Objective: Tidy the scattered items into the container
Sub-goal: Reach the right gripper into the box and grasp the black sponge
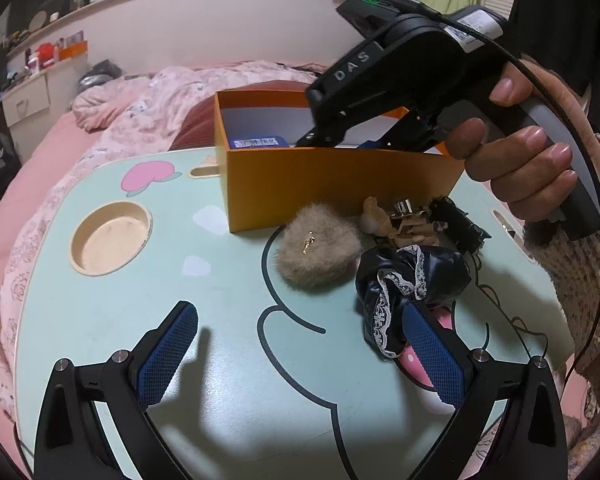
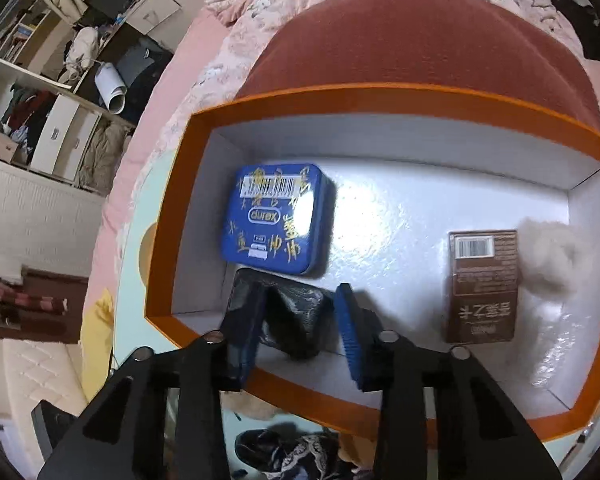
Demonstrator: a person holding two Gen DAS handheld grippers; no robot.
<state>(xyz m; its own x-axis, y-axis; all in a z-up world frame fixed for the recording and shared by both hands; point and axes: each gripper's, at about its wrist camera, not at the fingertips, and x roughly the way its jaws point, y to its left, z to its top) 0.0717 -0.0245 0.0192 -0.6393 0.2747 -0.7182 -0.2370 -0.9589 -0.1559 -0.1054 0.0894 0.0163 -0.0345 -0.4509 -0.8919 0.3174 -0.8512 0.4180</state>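
Here the left wrist view shows the left claw [image 1: 300, 364] spread wide and empty over the tabletop [image 1: 112, 320]. Ahead stands the orange box [image 1: 332, 188], with the right claw [image 1: 320, 140] dipped over its rim, tips hidden behind the wall. Still outside, just beside the box's near wall, lie a fur puff [image 1: 320, 248], a black lace-trimmed cloth [image 1: 404, 284] touching the left claw's right pad, and a tangle of small pieces: a beige figure [image 1: 380, 220], something metal and a black clip, too jumbled to separate. The puff and cloth look light and soft; they should squash under the pads, so a pinch through the bulk would likely hold better than one at an edge.

From the right wrist view, the box's white floor carries a blue tin [image 2: 278, 220], a brown carton [image 2: 484, 284] and a pale fluffy piece [image 2: 552, 256] by the right wall. A dark glossy packet [image 2: 296, 320] sits between the right claw's pads at the near wall. The left pad lies against it; the right pad seems just clear, so whether it is gripped or let go I cannot tell. The packet looks slick and crumpled, probably light. Its underside is hidden, and the box's near wall hides most of the tabletop.
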